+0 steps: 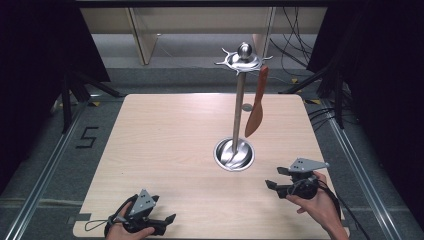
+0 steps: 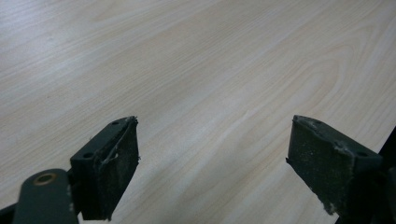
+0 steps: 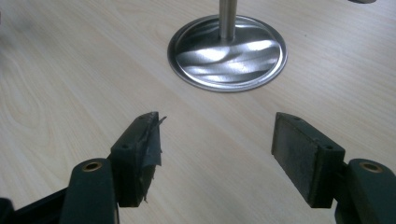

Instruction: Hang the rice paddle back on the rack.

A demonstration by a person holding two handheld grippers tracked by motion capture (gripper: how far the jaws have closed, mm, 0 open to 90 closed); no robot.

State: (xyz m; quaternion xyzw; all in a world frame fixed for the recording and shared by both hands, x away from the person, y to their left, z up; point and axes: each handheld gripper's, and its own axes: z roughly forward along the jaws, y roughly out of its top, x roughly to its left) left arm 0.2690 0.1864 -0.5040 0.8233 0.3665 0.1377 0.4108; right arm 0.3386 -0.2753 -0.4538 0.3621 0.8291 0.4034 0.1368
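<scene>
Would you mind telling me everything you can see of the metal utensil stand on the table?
The metal utensil stand looks like polished steel: a round, dished base flat on the wooden table, a slim upright pole, and a top disc with short hook arms under a ball knob. It stands upright, right of the table's centre. A brown wooden spatula hangs blade down from a hook on its right side. Neither gripper touches it.
</scene>
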